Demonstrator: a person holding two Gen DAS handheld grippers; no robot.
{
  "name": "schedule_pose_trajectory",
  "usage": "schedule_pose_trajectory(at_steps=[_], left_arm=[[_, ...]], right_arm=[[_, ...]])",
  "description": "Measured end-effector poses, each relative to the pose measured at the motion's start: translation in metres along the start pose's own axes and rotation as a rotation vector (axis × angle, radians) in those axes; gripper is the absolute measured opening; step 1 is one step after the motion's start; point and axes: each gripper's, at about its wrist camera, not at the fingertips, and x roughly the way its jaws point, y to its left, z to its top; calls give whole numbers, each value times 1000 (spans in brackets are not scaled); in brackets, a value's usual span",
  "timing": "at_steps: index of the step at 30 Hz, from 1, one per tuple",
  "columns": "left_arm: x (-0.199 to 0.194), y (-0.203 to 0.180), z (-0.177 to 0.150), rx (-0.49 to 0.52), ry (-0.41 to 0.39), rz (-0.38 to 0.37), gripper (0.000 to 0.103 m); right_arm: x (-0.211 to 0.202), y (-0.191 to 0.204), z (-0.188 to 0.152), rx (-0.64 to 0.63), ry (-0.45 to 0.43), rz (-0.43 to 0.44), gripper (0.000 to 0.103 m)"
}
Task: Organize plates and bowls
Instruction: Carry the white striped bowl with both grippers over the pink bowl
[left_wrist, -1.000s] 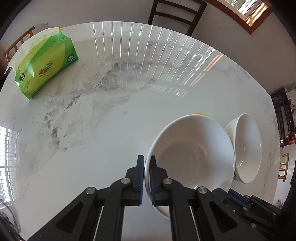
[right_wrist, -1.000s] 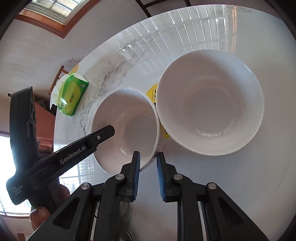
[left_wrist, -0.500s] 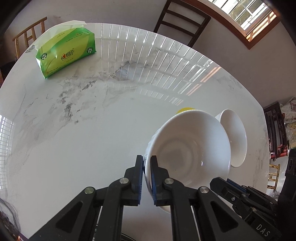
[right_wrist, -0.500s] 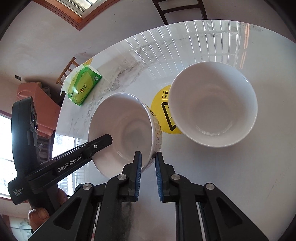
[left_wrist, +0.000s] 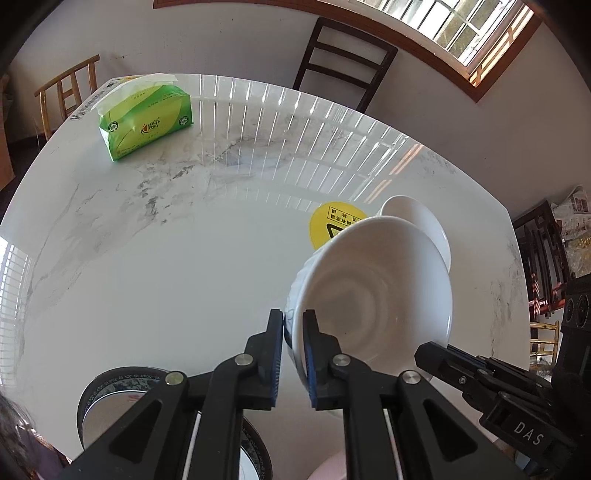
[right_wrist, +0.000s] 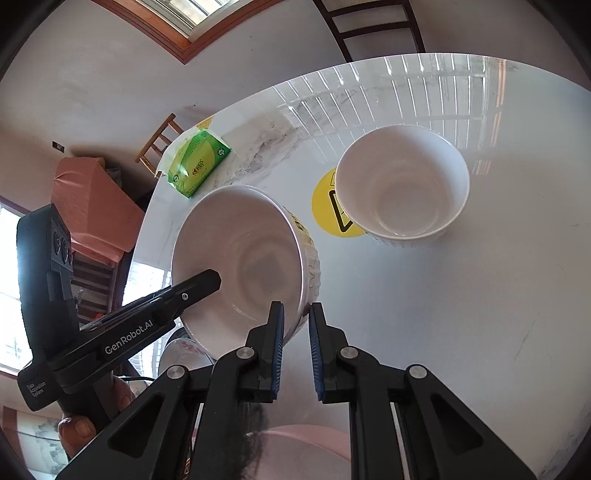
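- Marble table (left_wrist: 184, 258): the bowl (left_wrist: 369, 295) has come up off it, tilted, on the near side of the yellow sticker (left_wrist: 332, 221).
- Right gripper (right_wrist: 296, 312) pinches its rim; left gripper (left_wrist: 292, 319) does too, jaws just easing wider.
- Second bowl (right_wrist: 402, 184) sits overlapping the sticker, likely the stacking target.

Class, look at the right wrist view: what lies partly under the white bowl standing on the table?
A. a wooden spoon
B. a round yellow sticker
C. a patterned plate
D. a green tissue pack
B: the round yellow sticker shows from under the edge of the standing white bowl.
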Motion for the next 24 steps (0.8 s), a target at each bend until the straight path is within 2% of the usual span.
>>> schedule_pose_trajectory(at_steps=[18, 24], left_arm=[[-58, -38, -79, 58, -3, -38, 13], [-69, -49, -104, 88, -3, -27, 14]], right_arm=[[-65, -4, -66, -53, -42, 54, 14], [-75, -7, -88, -61, -45, 63, 14]])
